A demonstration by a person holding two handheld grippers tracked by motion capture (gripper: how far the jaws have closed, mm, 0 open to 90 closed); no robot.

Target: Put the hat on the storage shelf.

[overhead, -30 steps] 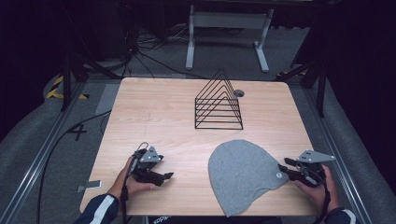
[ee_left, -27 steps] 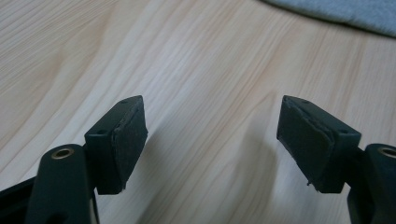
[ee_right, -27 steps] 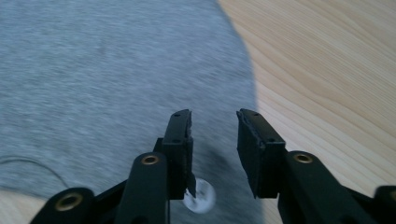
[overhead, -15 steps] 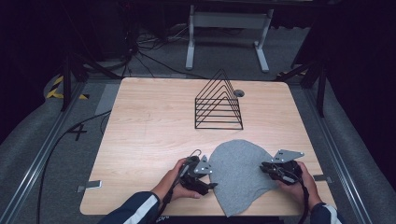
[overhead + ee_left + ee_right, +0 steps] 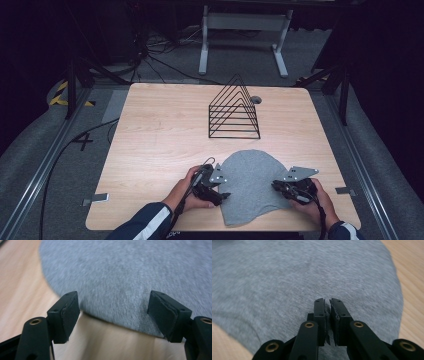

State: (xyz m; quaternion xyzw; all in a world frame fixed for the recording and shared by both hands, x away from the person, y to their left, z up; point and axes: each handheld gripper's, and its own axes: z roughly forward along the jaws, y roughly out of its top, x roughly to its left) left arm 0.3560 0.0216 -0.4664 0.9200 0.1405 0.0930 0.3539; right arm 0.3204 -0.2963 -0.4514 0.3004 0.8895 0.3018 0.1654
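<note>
A grey knit beanie (image 5: 250, 185) lies flat near the table's front edge. My left gripper (image 5: 225, 196) is at its left edge, open. In the left gripper view the beanie's edge (image 5: 125, 277) lies just ahead of and between the wide jaws (image 5: 113, 315), which have just opened a little further; the pads do not press on the fabric. My right gripper (image 5: 275, 186) sits over the beanie's right side. Its jaws have just been closing and now stand shut (image 5: 327, 301) above the grey fabric (image 5: 287, 272). I see no fold between them.
A black wire triangular rack (image 5: 234, 110) stands at the back middle of the wooden table (image 5: 160, 130), beyond the beanie. A small round hole (image 5: 256, 99) is beside the rack. Metal rails and cables run along the floor at both sides.
Both hands have moved inward to the beanie: the left from the table's left front to the beanie's left edge, the right leftward onto its right side. The right jaws have closed.
</note>
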